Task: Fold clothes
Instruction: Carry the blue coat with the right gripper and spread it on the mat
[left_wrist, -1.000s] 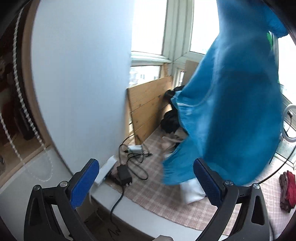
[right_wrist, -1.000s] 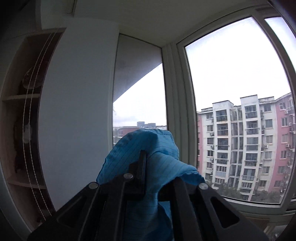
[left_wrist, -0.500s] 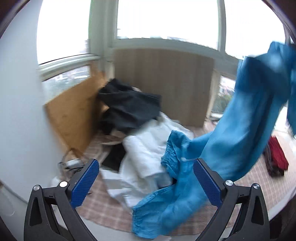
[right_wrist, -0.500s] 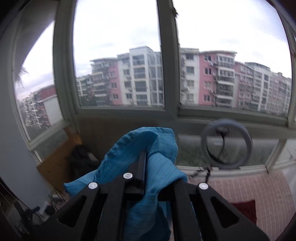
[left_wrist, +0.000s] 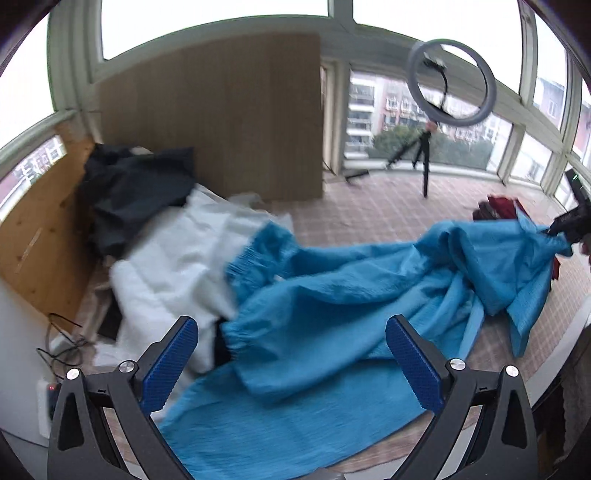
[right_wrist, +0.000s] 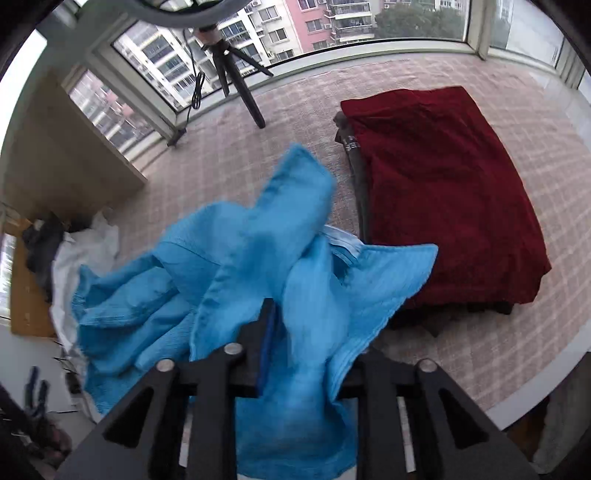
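A blue garment (left_wrist: 332, 295) lies stretched across the checked mat, its elastic cuffs toward the left. My left gripper (left_wrist: 291, 354) is open and empty, just above the near part of the cloth. My right gripper (right_wrist: 269, 325) is shut on one end of the blue garment (right_wrist: 258, 266), which bunches around its fingers. In the left wrist view the right gripper (left_wrist: 570, 225) holds the cloth's far right end, slightly raised.
A pile of white (left_wrist: 177, 258) and black clothes (left_wrist: 136, 188) lies at the left against wooden boards. A folded dark red stack (right_wrist: 443, 192) sits on the mat (right_wrist: 258, 140) at the right. A ring light on a tripod (left_wrist: 452, 85) stands by the window. Cables and a power strip (left_wrist: 48, 391) lie at the near left.
The blue garment has come down from hanging in the air onto the mat. Both grippers have swung from the wall and window toward the floor. The right gripper stays shut on it.
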